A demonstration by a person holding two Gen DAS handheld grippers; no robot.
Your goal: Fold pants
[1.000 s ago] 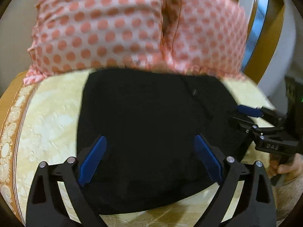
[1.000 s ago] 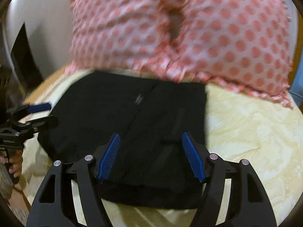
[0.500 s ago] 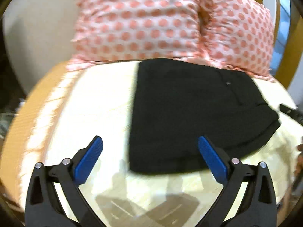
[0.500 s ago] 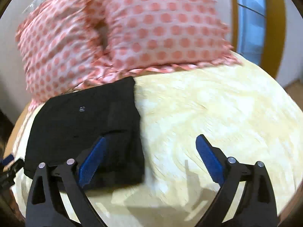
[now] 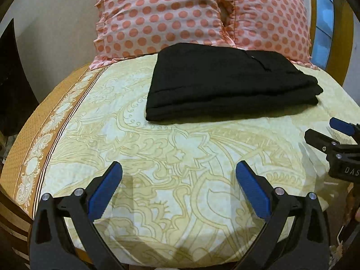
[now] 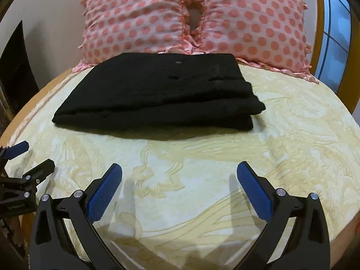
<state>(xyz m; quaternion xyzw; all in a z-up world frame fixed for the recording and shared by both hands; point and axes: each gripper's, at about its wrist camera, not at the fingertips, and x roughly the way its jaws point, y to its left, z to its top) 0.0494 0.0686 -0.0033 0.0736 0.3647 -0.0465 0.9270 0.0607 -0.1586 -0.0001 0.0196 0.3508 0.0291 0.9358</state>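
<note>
1. Ahead of both tools, well apart from the tips, pants (image 5: pixel 227 83) lie on the bed (image 5: pixel 180 157) as a compact stacked rectangle, its far edge against the pillows (image 5: pixel 157 15); folding judged complete.
2. Left tool (image 5: pixel 177 186): jaws wide apart, holding nothing, over bare sheet.
3. Right tool (image 6: pixel 180 186): likewise spread and empty; clear of the cloth, so the stack is undisturbed.
</note>
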